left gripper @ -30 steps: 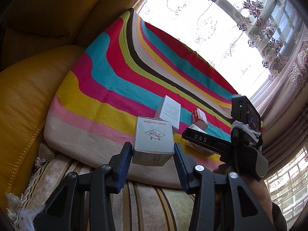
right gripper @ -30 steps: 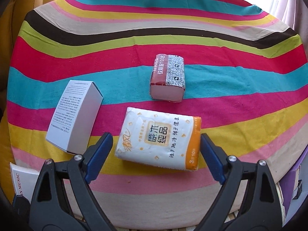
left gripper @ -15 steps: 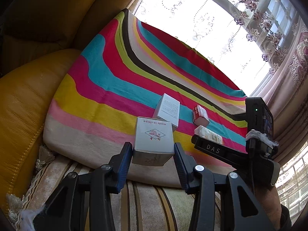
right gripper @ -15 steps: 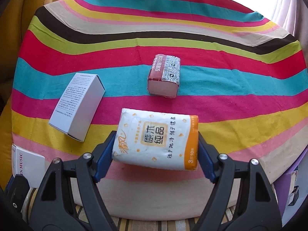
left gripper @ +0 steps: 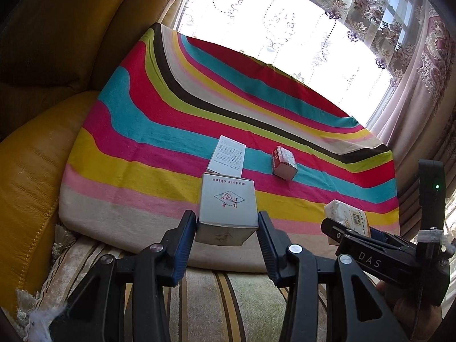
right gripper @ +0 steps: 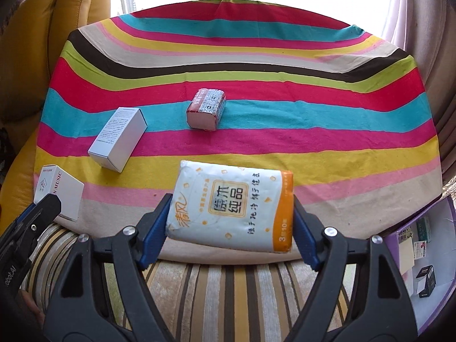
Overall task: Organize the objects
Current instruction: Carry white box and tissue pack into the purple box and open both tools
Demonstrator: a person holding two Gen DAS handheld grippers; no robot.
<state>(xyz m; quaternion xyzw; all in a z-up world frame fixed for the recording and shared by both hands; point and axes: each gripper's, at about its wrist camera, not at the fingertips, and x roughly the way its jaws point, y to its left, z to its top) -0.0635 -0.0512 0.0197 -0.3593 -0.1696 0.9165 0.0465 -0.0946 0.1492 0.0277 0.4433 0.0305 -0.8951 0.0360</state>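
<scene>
My left gripper (left gripper: 227, 229) is shut on a small white box (left gripper: 226, 206) marked "made in china", held above the front edge of the striped cloth (left gripper: 171, 125); the box also shows in the right wrist view (right gripper: 58, 192). My right gripper (right gripper: 230, 222) is shut on a white and orange tissue pack (right gripper: 232, 203), lifted over the cloth's front edge; the pack also shows in the left wrist view (left gripper: 347, 216). A long white box (right gripper: 118, 138) and a red tissue pack (right gripper: 206, 108) lie on the cloth.
A yellow leather sofa (left gripper: 34, 171) lies to the left. A striped cushion (right gripper: 228, 290) is under both grippers. A purple-rimmed container (right gripper: 421, 245) with small items sits low at the right. Curtains and a bright window (left gripper: 285, 28) are behind.
My right gripper closed on the white and orange tissue pack and lifted it back toward the cloth's front edge. My left gripper pulled back slightly, still holding the small white box.
</scene>
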